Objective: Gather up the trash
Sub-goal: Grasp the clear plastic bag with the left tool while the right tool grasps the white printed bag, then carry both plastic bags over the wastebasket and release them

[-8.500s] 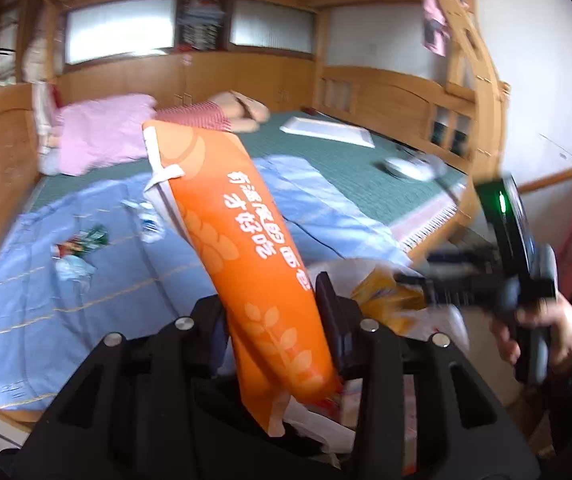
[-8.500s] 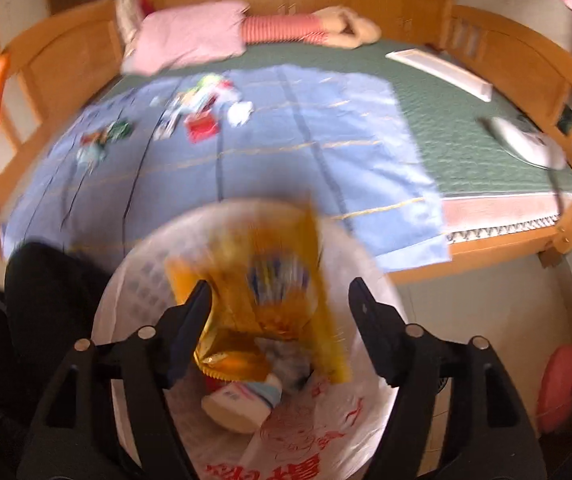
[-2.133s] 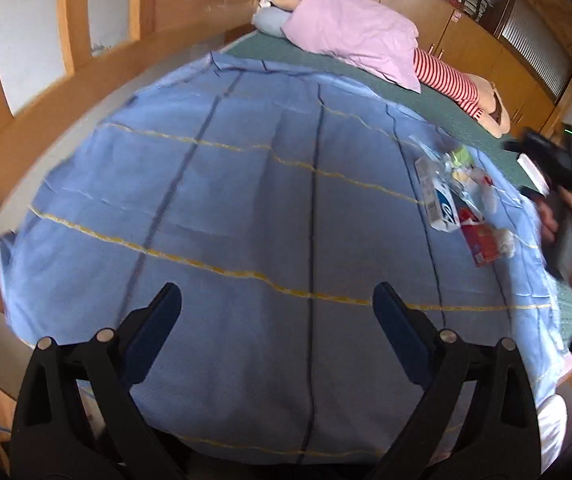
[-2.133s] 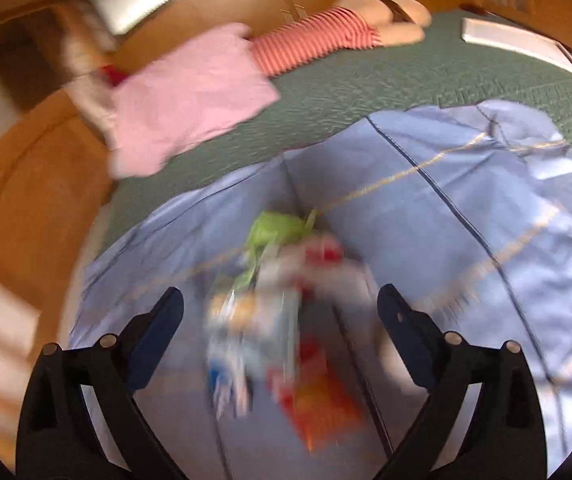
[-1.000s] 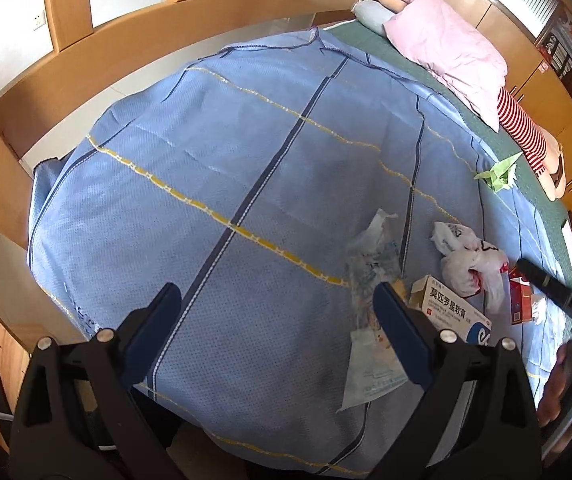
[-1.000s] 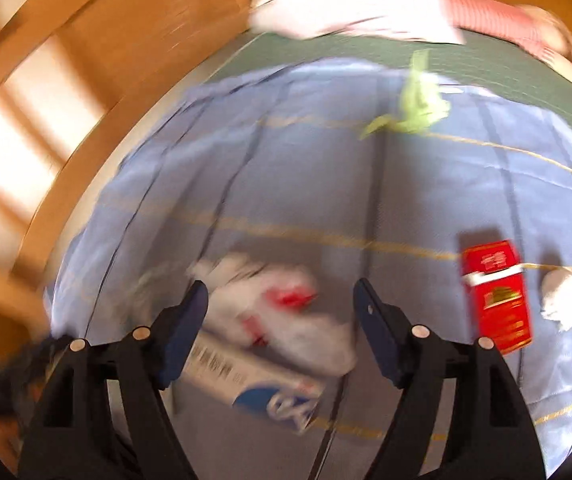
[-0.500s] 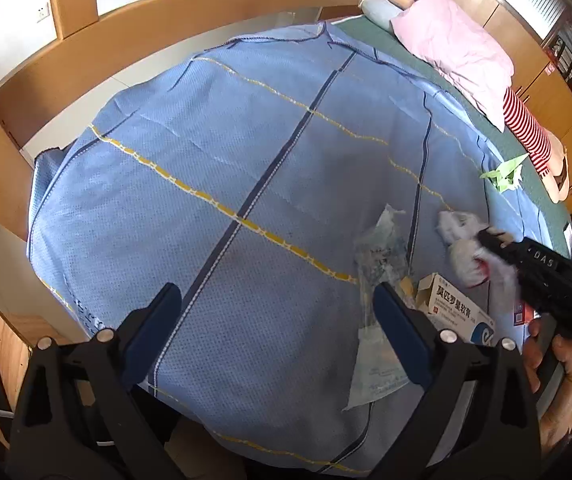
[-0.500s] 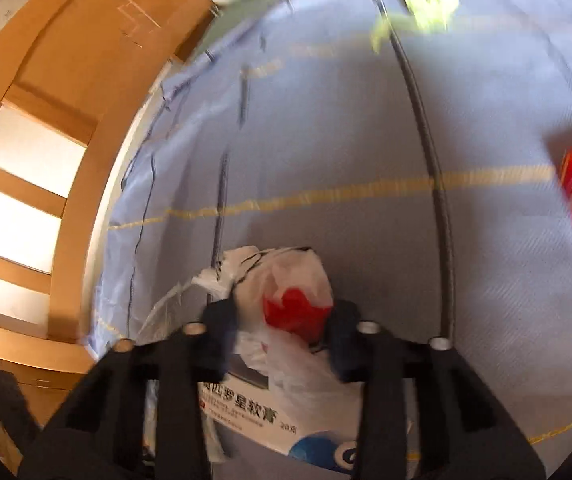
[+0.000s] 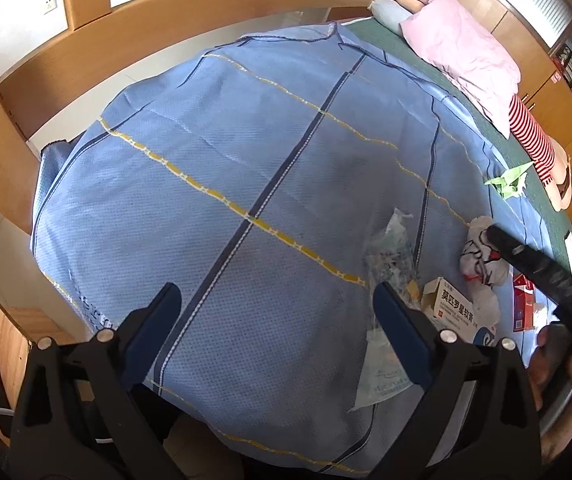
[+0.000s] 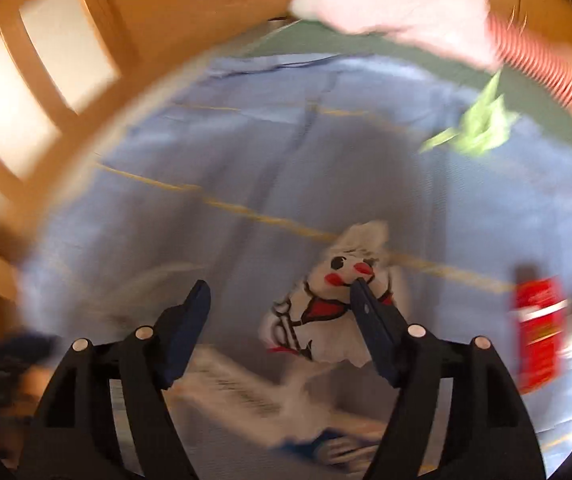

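Down on the bed, we look over a blue blanket [image 9: 246, 152] with the trash gathered toward its near right corner. Our left gripper [image 9: 278, 312] hangs above bare blanket with its jaws spread wide and nothing between them; a clear plastic wrapper [image 9: 389, 248] lies just beside its right finger. Our right gripper [image 10: 278, 296] has just been opening its jaws, and they now stand released. A crumpled white bag [image 10: 337, 304] printed with a cartoon face sits on the blanket between the fingers, nearer the right one, whose tip overlaps it in the right wrist view; we cannot tell whether that tip touches the bag. In the left wrist view the same bag [image 9: 481, 256] lies under the dark tip of the right gripper [image 9: 497, 236], held by a hand [image 9: 565, 364] at the frame's right edge. Just beside the bag lies a white medicine box [image 9: 453, 312], and a red packet [image 10: 537, 332] lies further right. A green paper scrap [image 10: 477, 124] sits well apart, near the blanket's far edge. Beyond it a pink quilt [image 9: 465, 48] rests on the green mattress cover
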